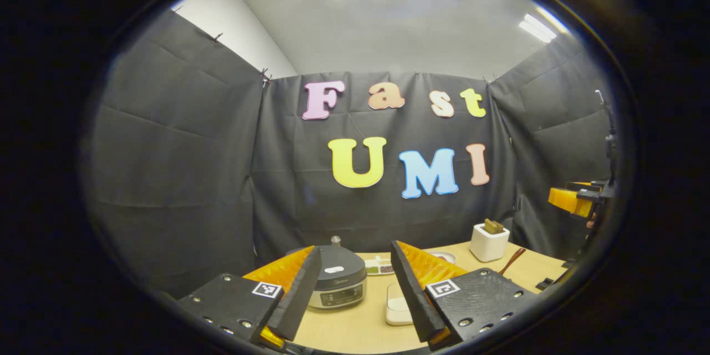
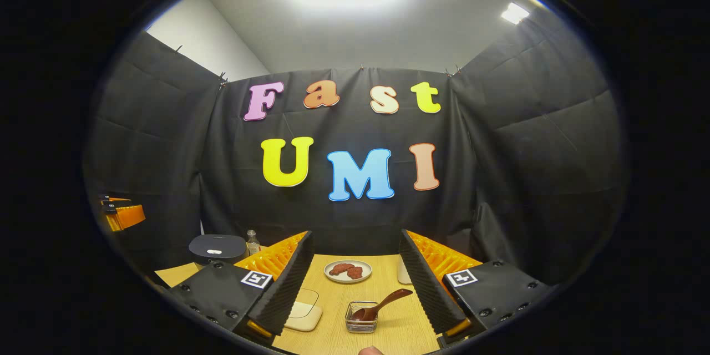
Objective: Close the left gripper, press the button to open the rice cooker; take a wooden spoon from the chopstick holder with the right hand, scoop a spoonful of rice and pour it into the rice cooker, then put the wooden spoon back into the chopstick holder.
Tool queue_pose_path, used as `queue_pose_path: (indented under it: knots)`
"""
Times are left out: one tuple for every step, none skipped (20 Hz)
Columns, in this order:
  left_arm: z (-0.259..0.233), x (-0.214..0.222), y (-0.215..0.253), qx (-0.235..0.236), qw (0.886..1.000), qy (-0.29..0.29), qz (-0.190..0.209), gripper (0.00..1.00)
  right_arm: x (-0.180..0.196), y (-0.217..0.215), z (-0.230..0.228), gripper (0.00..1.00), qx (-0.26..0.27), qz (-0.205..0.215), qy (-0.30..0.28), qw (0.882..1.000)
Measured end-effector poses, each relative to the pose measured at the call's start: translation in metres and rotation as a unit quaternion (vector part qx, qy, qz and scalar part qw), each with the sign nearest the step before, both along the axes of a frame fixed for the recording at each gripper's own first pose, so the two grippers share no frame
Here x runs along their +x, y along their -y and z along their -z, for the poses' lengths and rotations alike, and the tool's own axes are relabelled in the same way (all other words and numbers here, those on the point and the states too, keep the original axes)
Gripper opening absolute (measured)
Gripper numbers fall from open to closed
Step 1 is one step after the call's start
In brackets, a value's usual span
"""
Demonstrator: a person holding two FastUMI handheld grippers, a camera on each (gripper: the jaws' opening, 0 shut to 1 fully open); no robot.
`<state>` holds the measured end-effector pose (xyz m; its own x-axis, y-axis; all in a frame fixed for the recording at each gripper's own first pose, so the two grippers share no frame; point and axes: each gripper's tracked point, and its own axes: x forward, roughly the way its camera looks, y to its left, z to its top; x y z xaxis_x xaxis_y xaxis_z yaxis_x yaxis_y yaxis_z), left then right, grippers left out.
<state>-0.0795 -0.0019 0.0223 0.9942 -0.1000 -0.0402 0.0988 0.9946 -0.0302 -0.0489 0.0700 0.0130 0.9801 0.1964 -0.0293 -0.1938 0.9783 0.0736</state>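
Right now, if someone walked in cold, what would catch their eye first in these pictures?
Probably the left tool spread open at the bottom of the left gripper view, with the closed rice cooker on the wooden table between its fingers. In the right gripper view, the open right tool frames a wooden spoon resting in a small glass container, with a plate of reddish food behind it.

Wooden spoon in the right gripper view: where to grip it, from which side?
Take the wooden spoon by its raised handle, coming from above. The bowl end sits down in the small glass dish, while the handle slants up and out to the right, free of the table.
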Motion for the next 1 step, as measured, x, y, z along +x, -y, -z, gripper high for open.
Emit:
queue_pose_path:
  knots:
    - [-0.0008, 0.0014, 0.0002, 0.002, 1.0, 0.002, 0.0, 0.79, 0.0, 0.0006, 0.0, 0.98, -0.002, -0.001, 0.001, 1.0]
